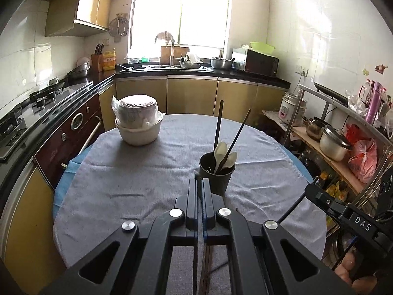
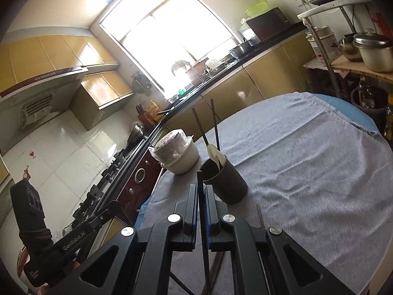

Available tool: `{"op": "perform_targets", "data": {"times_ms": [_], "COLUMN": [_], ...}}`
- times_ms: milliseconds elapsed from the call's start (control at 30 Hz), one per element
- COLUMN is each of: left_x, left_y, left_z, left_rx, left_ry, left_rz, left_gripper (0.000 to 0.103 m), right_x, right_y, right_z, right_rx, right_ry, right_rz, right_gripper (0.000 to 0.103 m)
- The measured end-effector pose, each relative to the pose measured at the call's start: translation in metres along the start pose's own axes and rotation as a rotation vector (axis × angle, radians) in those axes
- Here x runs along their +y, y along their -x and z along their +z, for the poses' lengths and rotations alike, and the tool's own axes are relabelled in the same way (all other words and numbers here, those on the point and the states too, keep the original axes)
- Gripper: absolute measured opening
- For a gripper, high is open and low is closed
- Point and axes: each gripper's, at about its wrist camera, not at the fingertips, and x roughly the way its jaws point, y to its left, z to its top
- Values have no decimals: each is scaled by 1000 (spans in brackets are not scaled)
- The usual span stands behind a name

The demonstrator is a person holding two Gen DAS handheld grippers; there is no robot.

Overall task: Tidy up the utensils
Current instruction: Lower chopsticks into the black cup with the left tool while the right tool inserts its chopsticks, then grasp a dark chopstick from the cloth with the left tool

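A black utensil holder (image 1: pixel 216 177) stands on the grey cloth and holds two white spoons (image 1: pixel 222 153) and two dark chopsticks (image 1: pixel 218 123). My left gripper (image 1: pixel 200 184) hovers just in front of the holder, shut on a thin brownish chopstick (image 1: pixel 203 265) that runs back under its fingers. In the right wrist view, my right gripper (image 2: pixel 202 189) is shut on a dark chopstick (image 2: pixel 200 179), whose tip pokes up beside the holder (image 2: pixel 228 184). The right gripper (image 1: pixel 310 191) also shows at the right edge of the left wrist view.
A plastic-wrapped stack of white bowls (image 1: pixel 137 125) sits at the far left of the round table (image 1: pixel 147 196). A stove counter (image 1: pixel 49 108) runs along the left. A shelf with pots (image 1: pixel 334 142) and bags stands to the right.
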Motion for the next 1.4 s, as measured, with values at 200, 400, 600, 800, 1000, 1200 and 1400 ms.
{"op": "perform_targets", "data": {"times_ms": [200, 400, 600, 800, 1000, 1200, 1400], "left_x": [4, 8, 27, 34, 28, 21, 17], "left_y": [4, 2, -51, -131, -195, -231, -245], "left_z": [10, 24, 8, -32, -51, -57, -58], "left_rx": [-8, -1, 190, 410, 527, 582, 564], "left_ry": [12, -5, 60, 74, 94, 83, 75], "left_rz": [-9, -37, -62, -75, -136, -119, -103], "left_gripper": [3, 3, 3, 7, 14, 22, 15], "right_x": [10, 16, 10, -9, -29, -50, -62], "right_y": [7, 11, 12, 5, 1, -3, -8], "right_z": [12, 26, 25, 18, 20, 25, 28], "right_rx": [-32, -56, -59, -32, -23, -14, -6], "right_ry": [30, 41, 29, -9, -43, -81, -103], "right_rz": [11, 15, 11, -9, -35, -49, -46], "right_gripper": [6, 6, 6, 6, 6, 6, 6]}}
